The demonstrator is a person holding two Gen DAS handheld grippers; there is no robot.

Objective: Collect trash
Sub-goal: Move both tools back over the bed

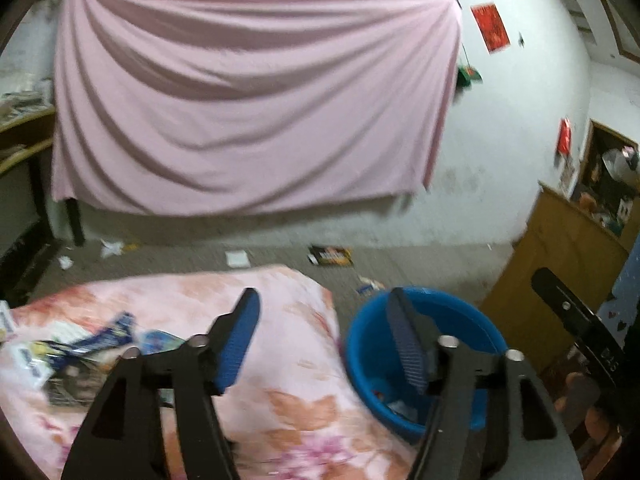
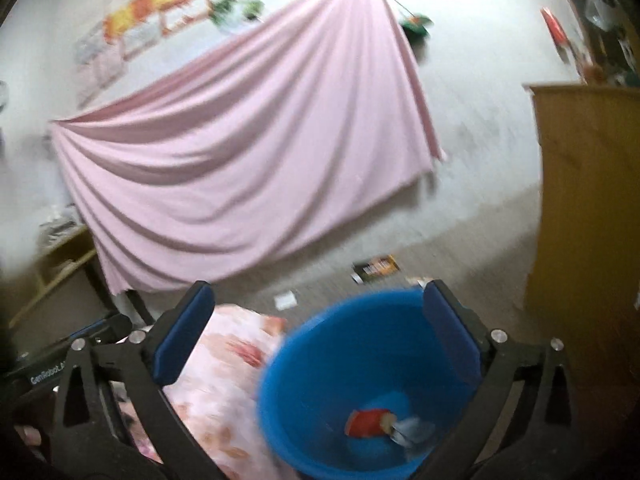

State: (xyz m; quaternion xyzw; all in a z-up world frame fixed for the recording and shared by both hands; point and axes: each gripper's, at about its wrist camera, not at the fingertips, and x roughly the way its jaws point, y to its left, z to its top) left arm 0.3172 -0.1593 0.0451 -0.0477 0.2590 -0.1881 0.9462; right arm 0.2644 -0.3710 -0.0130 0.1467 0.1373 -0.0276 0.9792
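Left gripper [image 1: 326, 312]: black angular arms, ribbed blue pads, jaws spread fairly wide, nothing between them. Poised above the right edge of the bed, beside the bucket.

Right gripper [image 2: 316, 312]: same black frame, smooth dark-blue pads, jaws spread wide, nothing gripped. Poised over the bucket's mouth.

Blue bucket [image 2: 304, 368]: round, smooth plastic, standing on the floor just right of the bed. Inside, at the bottom: red wrapper [image 2: 366, 422], crumpled, touching a pale grey-blue scrap [image 2: 414, 432].

Bedspread [image 1: 280, 360]: soft pink fabric, printed with orange and magenta flowers.

Wrappers on the bed [image 1: 72, 354]: glossy blue, white and yellow packaging, heaped at near left; print too blurred to read.

Part of the other gripper's body [image 2: 44, 376], lower left in the right wrist view: black, white lettering partly readable as "GenRobot".

Floor, farther off: grey, rough. Dark flat packet [image 1: 331, 256] with orange lettering, unreadable; white paper square [image 1: 238, 258]; crumpled white scraps [image 1: 110, 247] at far left.

Wooden cabinet [image 1: 560, 248]: yellow-brown, right side.

Pink sheet [image 1: 248, 100]: draped in deep folds across the far white wall.

Red paper [image 1: 490, 26]: pinned to the wall right of the sheet, writing unreadable.
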